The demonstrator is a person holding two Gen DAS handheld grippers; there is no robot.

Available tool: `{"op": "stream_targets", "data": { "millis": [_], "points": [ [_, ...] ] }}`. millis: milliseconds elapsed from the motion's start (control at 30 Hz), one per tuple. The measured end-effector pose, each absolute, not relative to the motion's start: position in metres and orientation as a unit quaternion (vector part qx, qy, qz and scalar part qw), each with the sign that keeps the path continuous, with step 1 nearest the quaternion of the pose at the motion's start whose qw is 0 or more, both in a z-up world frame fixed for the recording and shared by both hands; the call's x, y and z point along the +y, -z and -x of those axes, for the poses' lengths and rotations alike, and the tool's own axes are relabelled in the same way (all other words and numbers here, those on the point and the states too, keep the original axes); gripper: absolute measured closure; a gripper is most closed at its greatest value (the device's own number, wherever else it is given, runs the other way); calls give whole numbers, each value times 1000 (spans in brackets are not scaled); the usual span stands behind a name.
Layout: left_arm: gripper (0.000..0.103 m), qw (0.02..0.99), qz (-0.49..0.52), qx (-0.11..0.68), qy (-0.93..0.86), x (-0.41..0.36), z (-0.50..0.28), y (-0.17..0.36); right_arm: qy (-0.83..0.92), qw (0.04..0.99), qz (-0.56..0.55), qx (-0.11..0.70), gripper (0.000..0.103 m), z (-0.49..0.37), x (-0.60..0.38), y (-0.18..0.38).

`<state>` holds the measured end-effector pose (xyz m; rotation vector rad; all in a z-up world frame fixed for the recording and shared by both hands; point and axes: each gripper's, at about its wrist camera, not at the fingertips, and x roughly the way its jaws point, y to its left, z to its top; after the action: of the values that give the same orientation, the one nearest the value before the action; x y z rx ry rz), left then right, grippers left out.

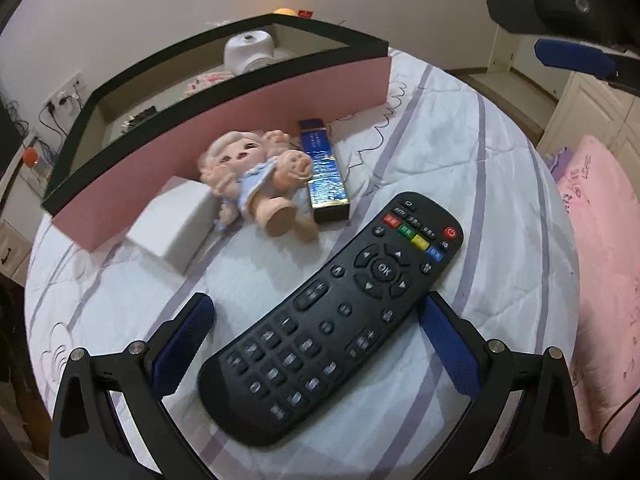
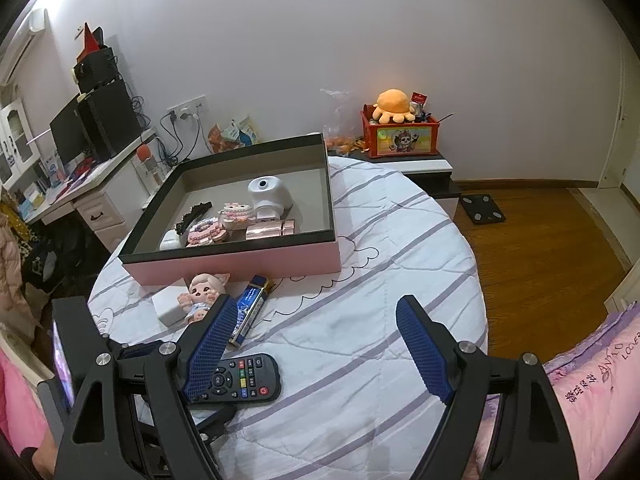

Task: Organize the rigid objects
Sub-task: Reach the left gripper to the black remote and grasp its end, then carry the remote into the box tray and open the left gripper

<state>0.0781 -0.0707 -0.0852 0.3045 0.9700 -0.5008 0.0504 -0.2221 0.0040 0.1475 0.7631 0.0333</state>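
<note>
The left gripper (image 1: 316, 344) is seen spread wide, its blue pads set on either side of a black remote control (image 1: 332, 320) that lies diagonally on the white quilted bed cover (image 1: 460, 184); the right-hand pad appears to sit against the edge of the remote, while a clear gap is left at the other pad, so nothing is pinched. The right gripper (image 2: 320, 350) is likewise held open above the cover, with nothing between its fingers, and its left pad is seen in front of the remote's lower part in the right wrist view. Beyond the remote, a small doll (image 1: 256, 176) in a pale blue dress is laid on its back, with a blue and gold box (image 1: 326, 172) just beside it on one side and a white box (image 1: 172, 224) touching it on the other. All three are placed close to the pink outer wall of a large shallow box (image 2: 240, 264) with a black rim, which rests on the bed. Inside it, a white rounded device (image 2: 269, 194), pink hair clips (image 2: 218, 224), a rose-gold case (image 2: 270, 229), a black lace piece (image 2: 196, 212) and a small white charger (image 2: 171, 240) are gathered towards the near side. A pink pillow (image 1: 600, 260) is seen at the bed's edge
</note>
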Motion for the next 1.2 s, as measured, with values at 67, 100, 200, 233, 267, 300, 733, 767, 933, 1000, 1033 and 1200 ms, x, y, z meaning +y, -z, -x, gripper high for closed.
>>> {"op": "stream_targets", "data": {
  "millis": [67, 100, 200, 233, 267, 300, 733, 767, 933, 1000, 1033, 1200],
  "points": [
    [9, 843, -129, 461, 246, -70, -80, 85, -16, 925, -71, 373, 20, -52, -222, -3],
    [14, 845, -128, 458, 246, -70, -79, 83, -16, 925, -71, 374, 20, -53, -222, -3],
    [33, 848, -126, 452, 247, -73, -76, 80, -15, 924, -70, 376, 20, -55, -221, -1],
    [37, 847, -125, 453, 248, -73, -75, 79, -15, 924, -70, 376, 20, -55, -221, -1],
    [44, 847, -124, 454, 248, -74, -75, 78, -15, 924, -70, 377, 20, -56, -221, -1],
    [54, 847, -121, 455, 249, -75, -75, 77, -16, 924, -70, 376, 20, -56, -221, -1],
    [81, 844, -77, 471, 242, -61, -76, 70, -18, 924, -65, 375, 20, -57, -217, -3],
    [79, 846, -84, 470, 237, -63, -77, 70, -18, 924, -65, 376, 20, -57, -218, -3],
    [77, 849, -79, 468, 231, -68, -87, 71, -18, 923, -64, 379, 20, -58, -218, -1],
    [77, 850, -76, 468, 231, -70, -90, 71, -16, 923, -65, 380, 20, -59, -220, 0],
    [79, 849, -75, 468, 233, -71, -91, 71, -15, 923, -66, 380, 20, -59, -221, 0],
    [88, 847, -52, 470, 244, -69, -88, 70, -13, 922, -66, 382, 20, -60, -222, 3]
  ]
}}
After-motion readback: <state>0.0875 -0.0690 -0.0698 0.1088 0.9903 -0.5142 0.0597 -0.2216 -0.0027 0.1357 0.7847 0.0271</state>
